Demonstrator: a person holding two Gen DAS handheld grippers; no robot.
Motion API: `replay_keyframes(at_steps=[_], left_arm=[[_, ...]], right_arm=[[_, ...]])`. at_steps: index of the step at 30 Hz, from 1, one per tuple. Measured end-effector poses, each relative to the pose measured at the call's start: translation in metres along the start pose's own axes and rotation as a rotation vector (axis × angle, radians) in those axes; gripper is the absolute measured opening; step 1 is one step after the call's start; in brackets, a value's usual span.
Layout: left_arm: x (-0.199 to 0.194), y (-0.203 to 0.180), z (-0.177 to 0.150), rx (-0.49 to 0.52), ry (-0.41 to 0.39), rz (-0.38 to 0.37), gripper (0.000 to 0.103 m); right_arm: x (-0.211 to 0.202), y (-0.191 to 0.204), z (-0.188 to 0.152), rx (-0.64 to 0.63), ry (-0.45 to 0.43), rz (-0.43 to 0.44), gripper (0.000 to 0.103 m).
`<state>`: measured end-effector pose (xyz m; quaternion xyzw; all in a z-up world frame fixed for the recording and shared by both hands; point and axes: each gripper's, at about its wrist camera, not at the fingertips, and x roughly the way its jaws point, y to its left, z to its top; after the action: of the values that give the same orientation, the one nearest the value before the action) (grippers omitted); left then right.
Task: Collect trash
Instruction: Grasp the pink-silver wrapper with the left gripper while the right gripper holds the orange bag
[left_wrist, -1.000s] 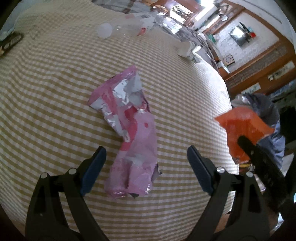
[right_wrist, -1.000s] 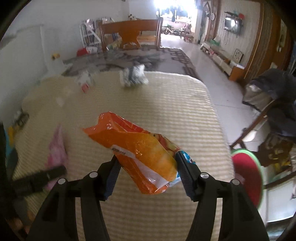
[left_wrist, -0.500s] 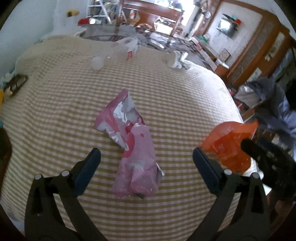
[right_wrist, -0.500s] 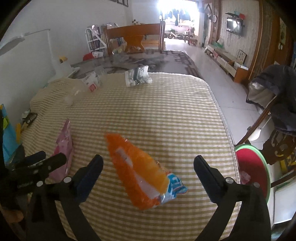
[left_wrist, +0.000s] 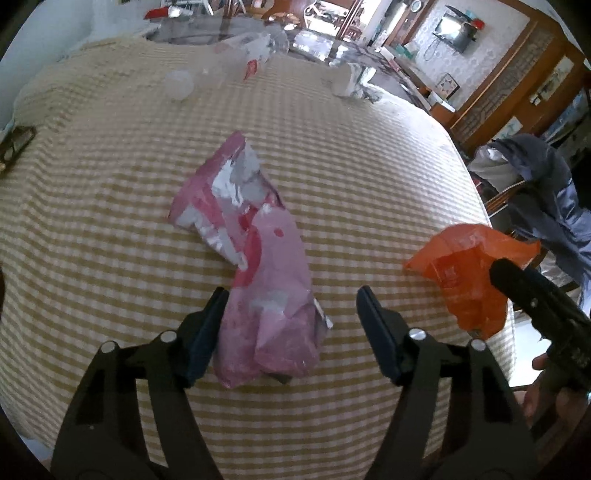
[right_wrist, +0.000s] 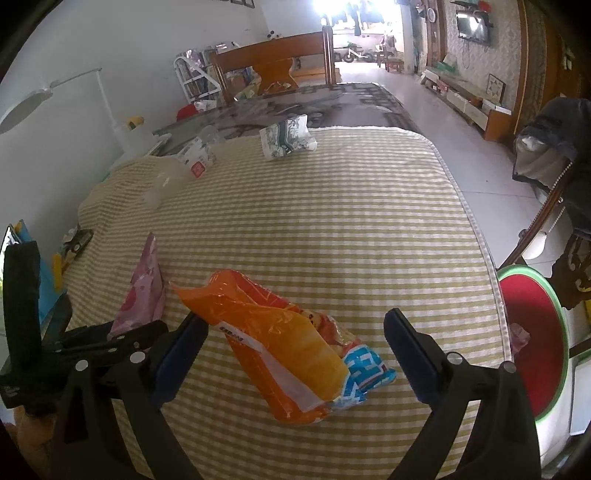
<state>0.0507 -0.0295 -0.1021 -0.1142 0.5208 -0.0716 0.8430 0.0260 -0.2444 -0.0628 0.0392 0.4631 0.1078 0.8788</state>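
Straddling pink wrapper (left_wrist: 258, 269) w/ left tongs (left_wrist: 290, 326), jaws wide, left pad touching it (no grip). Right tongs (right_wrist: 291, 354) wide open around orange chip bag (right_wrist: 291, 354); both lie on checkered desk (right_wrist: 332, 221).

Left gripper (left_wrist: 290, 314) and right gripper (right_wrist: 293, 334) are both wide open, low over the table (right_wrist: 332, 221), side by side.

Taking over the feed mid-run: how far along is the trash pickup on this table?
Nothing visibly binned yet. In hand: left gripper is open around the pink wrapper; right gripper is open around the orange chip bag; both lie on the checked cloth. Left: grasp both, then the green-white packet, the red-label wrapper and a clear plastic piece.
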Motion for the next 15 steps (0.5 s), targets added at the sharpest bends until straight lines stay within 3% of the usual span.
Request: replay_keyframes(at_steps=[8,15], left_arm=[[-0.003,0.0,0.011,0.014,-0.05,0.062,0.069],[0.009,0.01,0.013,-0.042,0.005,0.003,0.069]], right_arm=[[0.002,0.0,-0.003,0.014,0.021,0.03,0.091],[0.002,0.003,-0.005,0.0,0.03,0.039,0.081]])
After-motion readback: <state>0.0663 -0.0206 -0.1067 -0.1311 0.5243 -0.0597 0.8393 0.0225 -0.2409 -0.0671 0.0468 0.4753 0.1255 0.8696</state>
